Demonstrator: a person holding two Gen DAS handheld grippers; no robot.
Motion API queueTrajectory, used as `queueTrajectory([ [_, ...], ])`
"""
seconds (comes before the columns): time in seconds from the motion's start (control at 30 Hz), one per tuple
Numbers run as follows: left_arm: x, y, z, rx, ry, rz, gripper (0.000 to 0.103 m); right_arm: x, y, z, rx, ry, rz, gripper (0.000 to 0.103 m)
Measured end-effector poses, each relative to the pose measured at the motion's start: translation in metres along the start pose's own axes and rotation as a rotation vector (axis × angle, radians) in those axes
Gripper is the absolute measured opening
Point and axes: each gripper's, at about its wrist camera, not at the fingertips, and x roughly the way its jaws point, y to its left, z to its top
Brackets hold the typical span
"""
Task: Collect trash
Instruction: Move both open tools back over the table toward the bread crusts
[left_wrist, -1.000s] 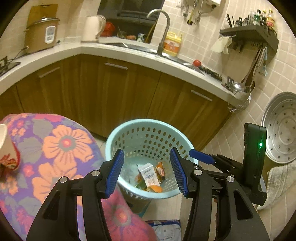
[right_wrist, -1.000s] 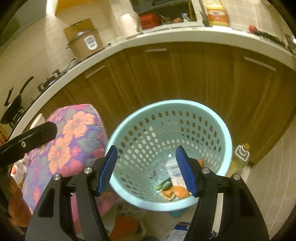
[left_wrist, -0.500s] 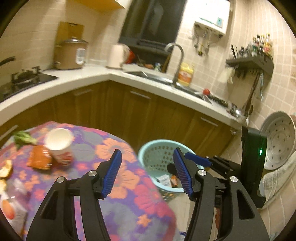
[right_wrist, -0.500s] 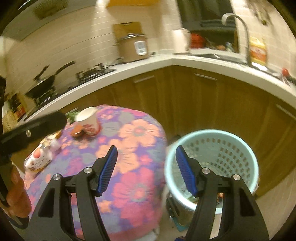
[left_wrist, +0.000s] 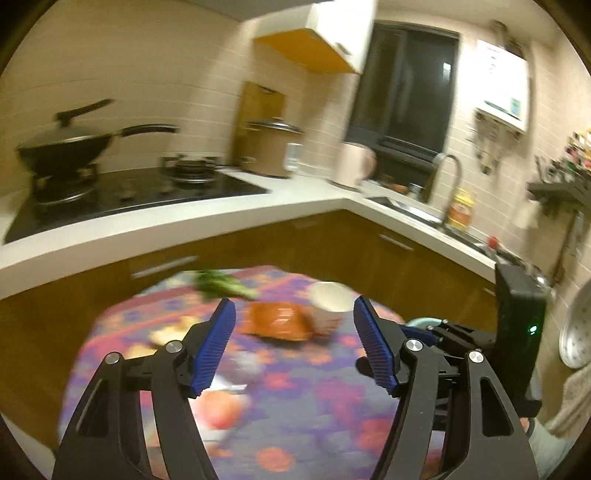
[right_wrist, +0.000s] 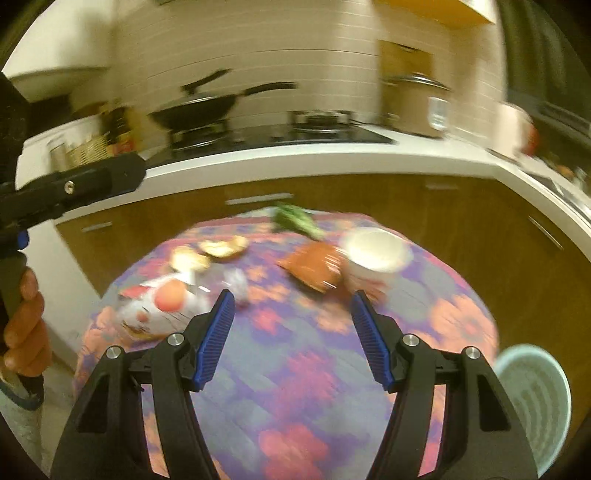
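Both views are motion-blurred. Trash lies on the round table with a flowered cloth: a white paper cup, an orange wrapper, green leaves, pale peels and a white snack bag. The cup and orange wrapper also show in the left wrist view. My left gripper is open and empty above the table. My right gripper is open and empty above the cloth. The light blue trash basket stands on the floor at the table's right.
A white counter with brown cabinets curves behind the table, carrying a stove with a black wok, a rice cooker, a kettle and a sink. The other gripper's body is at the right; a hand holds one at the left.
Both grippers have swung up and left, away from the basket, and now face the table with the trash. Both stayed open and empty.
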Motion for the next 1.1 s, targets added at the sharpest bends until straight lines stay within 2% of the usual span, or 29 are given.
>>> queueTrajectory([
  [0.17,0.001,0.074,-0.008,-0.085,0.021,0.098,0.065,0.050,0.025,0.025,-0.050,0.025,0.037,0.061],
  [0.33,0.029,0.122,-0.026,-0.142,0.104,0.153,0.064,0.096,0.027,0.043,-0.035,0.063,0.075,0.061],
  [0.4,0.041,0.138,-0.036,-0.174,0.142,0.150,0.064,0.106,0.022,0.041,-0.005,0.077,0.089,0.061],
  [0.53,0.042,0.148,-0.054,-0.230,0.158,0.044,0.064,0.118,0.021,0.030,-0.004,0.091,0.080,0.061],
  [0.57,0.043,0.150,-0.055,-0.232,0.156,0.038,0.064,0.121,0.021,0.029,-0.004,0.098,0.074,0.061],
  [0.67,0.050,0.155,-0.056,-0.237,0.181,0.066,0.064,0.128,0.018,0.028,0.015,0.116,0.083,0.061],
  [0.83,0.073,0.164,-0.057,-0.254,0.256,0.076,0.064,0.112,0.015,0.019,0.042,0.111,0.106,0.061],
  [0.97,0.082,0.169,-0.062,-0.272,0.268,0.069,0.064,0.103,0.012,0.006,0.072,0.128,0.134,0.061],
  [1.1,0.097,0.183,-0.065,-0.324,0.297,0.061,0.059,0.091,0.018,-0.004,0.055,0.135,0.180,0.061],
])
